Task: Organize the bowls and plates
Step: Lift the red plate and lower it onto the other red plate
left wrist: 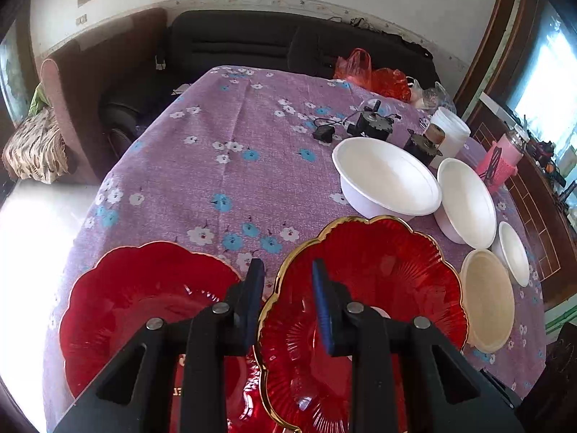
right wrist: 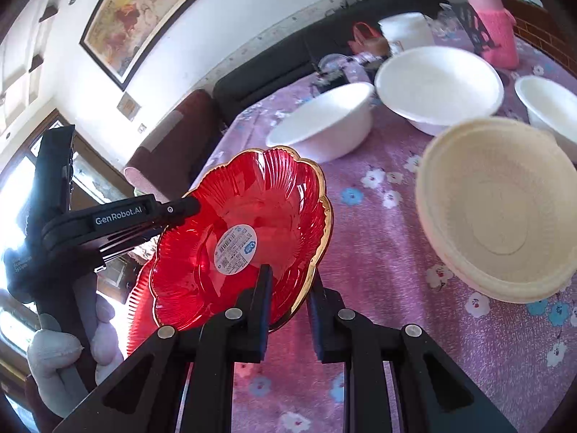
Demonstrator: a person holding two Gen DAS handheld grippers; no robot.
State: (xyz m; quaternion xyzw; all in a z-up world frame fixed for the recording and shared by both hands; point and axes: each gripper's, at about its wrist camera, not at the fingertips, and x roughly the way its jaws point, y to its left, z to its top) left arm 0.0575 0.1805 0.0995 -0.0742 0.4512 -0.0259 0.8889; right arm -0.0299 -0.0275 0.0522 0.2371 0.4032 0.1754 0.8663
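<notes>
While both grippers' jaws clamp opposite rims of red scalloped glass plate (right wrist: 249,223), uneven lift w/ thin grip risks slip, breakage.

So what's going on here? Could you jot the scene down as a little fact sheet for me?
held item: red gold-rimmed plate, tilted, lifted
left gripper: clamped on one side of its rim
right gripper: clamped on the opposite side
other plate: second red plate, on the tablecloth
bowls: three white bowls, one cream bowl, all upright
surface: purple floral tablecloth
</notes>
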